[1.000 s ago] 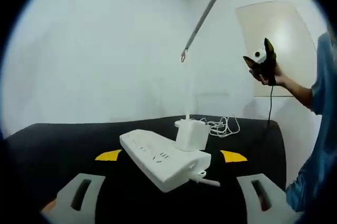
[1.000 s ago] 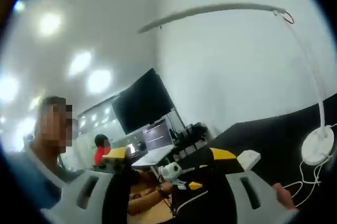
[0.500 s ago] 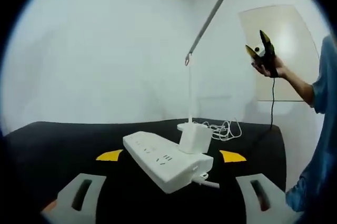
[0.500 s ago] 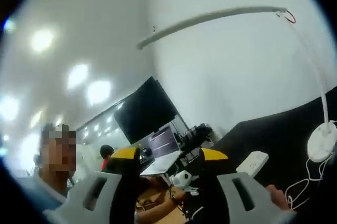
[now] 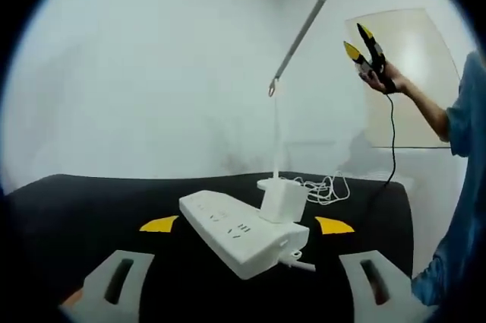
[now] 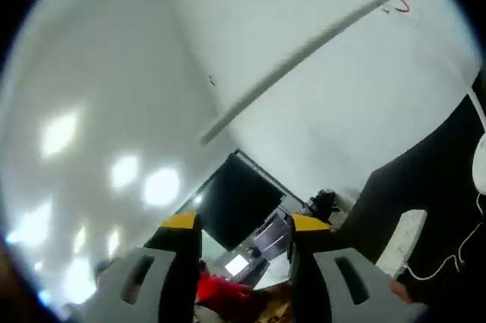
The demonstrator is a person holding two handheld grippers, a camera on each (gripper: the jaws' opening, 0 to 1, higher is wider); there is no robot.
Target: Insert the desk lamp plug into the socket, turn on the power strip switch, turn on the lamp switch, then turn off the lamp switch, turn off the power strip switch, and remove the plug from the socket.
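Observation:
A white power strip lies on the black table, with a white plug block standing in its far end. Behind it the white desk lamp rises from its round base, its head bar slanting up to the right. My left gripper hovers low in front of the strip, jaws wide open and empty. A hand holds my right gripper high up, beside the lamp head. In the right gripper view the right gripper is open with nothing between its yellow tips, pointing up past the lamp head bar; the power strip is lower right.
A coil of white cable lies beside the lamp base. A black cord hangs from the raised hand. A person's blue sleeve fills the right edge. A black monitor and a person in red are far off.
The right gripper has risen beside the lamp head and tilted upward, and its jaws stand a little narrower than a second ago. The left gripper has barely moved.

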